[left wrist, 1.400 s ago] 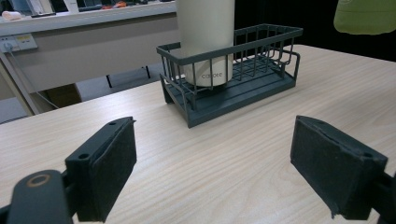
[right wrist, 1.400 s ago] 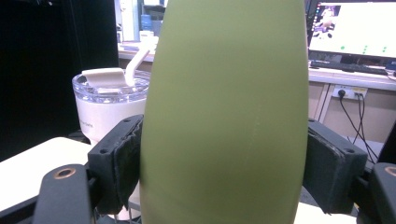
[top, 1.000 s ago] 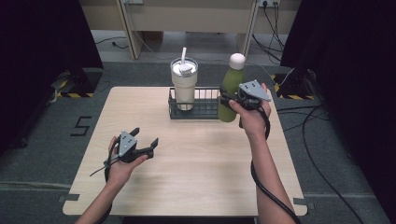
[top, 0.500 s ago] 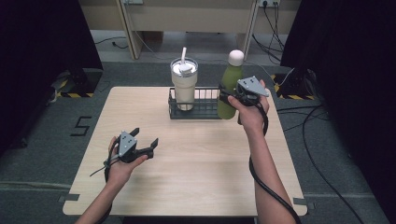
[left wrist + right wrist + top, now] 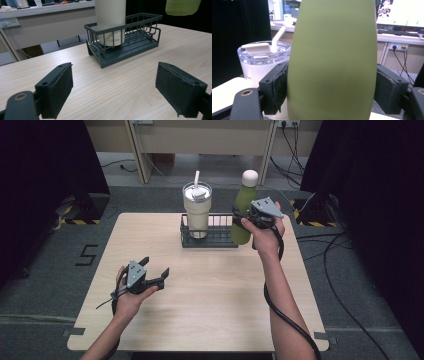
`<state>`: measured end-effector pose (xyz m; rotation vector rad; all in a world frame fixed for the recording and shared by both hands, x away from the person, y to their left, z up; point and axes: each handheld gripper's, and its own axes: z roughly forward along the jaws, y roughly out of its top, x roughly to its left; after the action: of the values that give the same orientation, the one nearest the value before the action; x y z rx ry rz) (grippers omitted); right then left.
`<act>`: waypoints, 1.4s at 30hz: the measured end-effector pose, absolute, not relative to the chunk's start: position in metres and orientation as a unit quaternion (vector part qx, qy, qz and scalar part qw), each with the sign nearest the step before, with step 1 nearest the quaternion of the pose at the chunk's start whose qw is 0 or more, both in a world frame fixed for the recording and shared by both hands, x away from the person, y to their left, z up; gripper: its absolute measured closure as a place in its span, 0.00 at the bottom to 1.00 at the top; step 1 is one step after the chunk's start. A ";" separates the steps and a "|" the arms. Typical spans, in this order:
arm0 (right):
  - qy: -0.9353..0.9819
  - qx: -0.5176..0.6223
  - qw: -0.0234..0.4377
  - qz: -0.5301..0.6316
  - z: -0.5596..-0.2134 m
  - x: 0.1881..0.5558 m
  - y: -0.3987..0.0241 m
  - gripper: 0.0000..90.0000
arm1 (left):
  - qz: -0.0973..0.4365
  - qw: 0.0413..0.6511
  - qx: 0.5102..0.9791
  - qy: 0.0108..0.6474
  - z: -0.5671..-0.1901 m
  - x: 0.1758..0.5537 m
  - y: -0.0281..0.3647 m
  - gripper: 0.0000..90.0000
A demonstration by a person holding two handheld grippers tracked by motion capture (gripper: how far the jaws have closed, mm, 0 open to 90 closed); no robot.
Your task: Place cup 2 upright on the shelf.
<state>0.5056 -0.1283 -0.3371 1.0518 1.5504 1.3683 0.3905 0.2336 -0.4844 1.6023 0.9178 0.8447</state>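
**Right gripper view: green bottle clamped, left jaws wide and empty**

Right gripper view has the green bottle (image 5: 332, 62) squarely between the two black jaws of the right gripper (image 5: 332, 91). Both pads press against its sides, so the jaws are closed on it about as far as its body allows. The bottle stands upright in the grip. Beyond the left-hand jaw is the clear-lidded tumbler (image 5: 259, 62) with its white straw.

From the high view, the right gripper (image 5: 245, 220) grips the bottle (image 5: 242, 212) around its middle. The bottle's pale cap is above the jaws and its base is below them.

In the left gripper view the bottle's rounded base (image 5: 182, 7) hangs in the air, ahead of the jaws and off to their right. It is clear of the table (image 5: 150, 82) and higher than the rim of the dark wire basket (image 5: 140, 47). It seems to hover by the basket's empty end, though whether it is over the basket or just past it is hard to judge from this angle. The tumbler (image 5: 110, 20) stands in the basket's other end, straight ahead of the jaws.

The left gripper (image 5: 122, 92) has its jaws spread wide apart, with bare tabletop between the pads. In the high view it (image 5: 154, 267) is low over the table, well apart from the basket (image 5: 220, 241).
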 end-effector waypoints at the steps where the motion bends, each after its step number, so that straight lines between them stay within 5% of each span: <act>1: 0.613 0.416 0.399 0.541 -0.337 0.506 -0.128 0.26 | 0.353 0.527 0.670 0.384 -0.484 0.391 0.234 0.15; 42: 0.625 0.432 0.391 0.520 -0.320 0.562 -0.099 0.26 | 0.351 0.531 0.669 0.385 -0.483 0.390 0.236 0.15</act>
<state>0.5617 -0.0987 -0.3205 1.0964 1.5878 1.3217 0.3900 0.2356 -0.4835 1.5956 0.9193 0.8375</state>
